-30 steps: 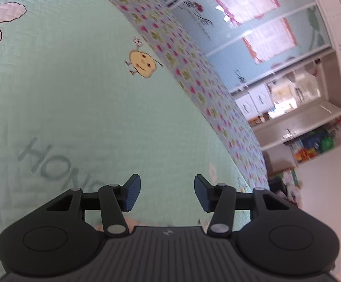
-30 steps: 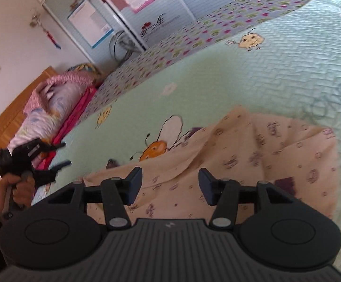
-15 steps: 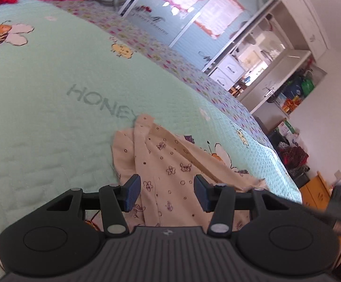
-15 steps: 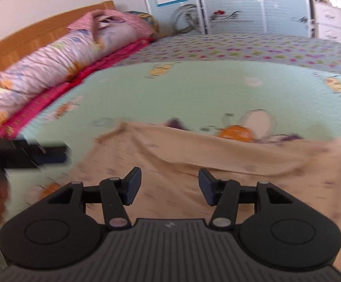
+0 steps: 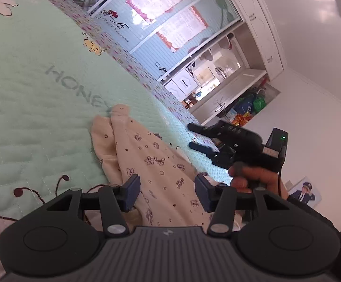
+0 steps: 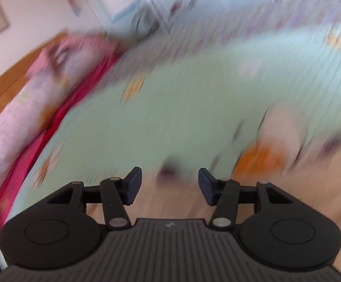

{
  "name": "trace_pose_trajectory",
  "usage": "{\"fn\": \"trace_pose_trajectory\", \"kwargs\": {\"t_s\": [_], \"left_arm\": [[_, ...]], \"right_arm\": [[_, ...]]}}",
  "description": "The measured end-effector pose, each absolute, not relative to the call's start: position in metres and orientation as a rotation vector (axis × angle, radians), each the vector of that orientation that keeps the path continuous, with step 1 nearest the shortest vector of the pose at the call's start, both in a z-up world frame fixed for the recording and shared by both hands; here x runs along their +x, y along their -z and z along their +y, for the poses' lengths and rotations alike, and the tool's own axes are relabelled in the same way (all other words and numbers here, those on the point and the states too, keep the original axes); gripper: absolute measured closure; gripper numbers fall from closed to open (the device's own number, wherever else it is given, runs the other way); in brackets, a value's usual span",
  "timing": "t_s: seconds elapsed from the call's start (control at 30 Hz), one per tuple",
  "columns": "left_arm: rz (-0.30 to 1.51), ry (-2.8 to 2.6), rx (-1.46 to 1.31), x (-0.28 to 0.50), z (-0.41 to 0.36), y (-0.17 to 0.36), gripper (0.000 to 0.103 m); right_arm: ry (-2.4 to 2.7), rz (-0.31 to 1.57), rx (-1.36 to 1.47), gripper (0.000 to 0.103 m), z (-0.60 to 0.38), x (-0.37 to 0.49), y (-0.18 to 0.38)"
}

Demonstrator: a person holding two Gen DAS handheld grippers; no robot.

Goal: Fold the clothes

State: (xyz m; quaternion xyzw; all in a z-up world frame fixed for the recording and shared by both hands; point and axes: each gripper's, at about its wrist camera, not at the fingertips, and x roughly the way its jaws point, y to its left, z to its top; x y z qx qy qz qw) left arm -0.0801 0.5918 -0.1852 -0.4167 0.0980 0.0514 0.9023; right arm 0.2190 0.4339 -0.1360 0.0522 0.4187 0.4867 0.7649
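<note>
A: Left wrist view: the cream printed garment [image 5: 151, 164] lies rumpled on the mint quilt [image 5: 29, 98], running from the "HONEY" lettering [image 5: 76, 87] near mid-frame down to the bottom centre, right under the left gripper [image 5: 166, 193]. Its jaws stand apart with nothing between them.

B: And the right gripper [image 5: 195, 136], at the right of that frame, held in a hand [image 5: 252, 178]?

A: Also spread, also empty, hovering past the cloth's right edge. In its own view the right gripper [image 6: 168, 185] shows the same gap, but everything beyond it is smeared; I can only make out a peach blur low in the frame, probably the garment [image 6: 170, 202].

B: So what worries you?

A: That smear. A tool swinging that fast can land off the hem and pinch the quilt along with the cloth. And the fabric is doubled along the left side, so a bite there may catch two layers, or only one, and the fold comes out crooked.

B: Whether it's half folded or just bunched?

A: I can't say from here; it fits either.
</note>
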Motion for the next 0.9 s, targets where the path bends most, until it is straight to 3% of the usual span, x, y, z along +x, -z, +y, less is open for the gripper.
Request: {"fn": "trace_pose_trajectory", "kwargs": {"t_s": [0.23, 0.63, 0.73, 0.77, 0.9], "left_arm": [[0.201, -0.103, -0.833, -0.079, 0.587, 0.181, 0.048], [0.234, -0.101, -0.854, -0.076, 0.59, 0.189, 0.047], [0.237, -0.098, -0.861, -0.077, 0.591, 0.189, 0.046], [0.238, -0.098, -0.861, -0.077, 0.591, 0.19, 0.046], [0.236, -0.096, -0.858, -0.077, 0.59, 0.19, 0.046]], "right_arm": [[-1.027, 0.872, 0.115, 0.045, 0.385, 0.218, 0.106], [-1.155, 0.721, -0.459, 0.047, 0.396, 0.188, 0.119], [-1.202, 0.678, -0.599, 0.061, 0.409, 0.184, 0.123], [-1.217, 0.663, -0.645, 0.075, 0.413, 0.182, 0.125], [-1.264, 0.626, -0.751, 0.077, 0.422, 0.18, 0.123]]}}
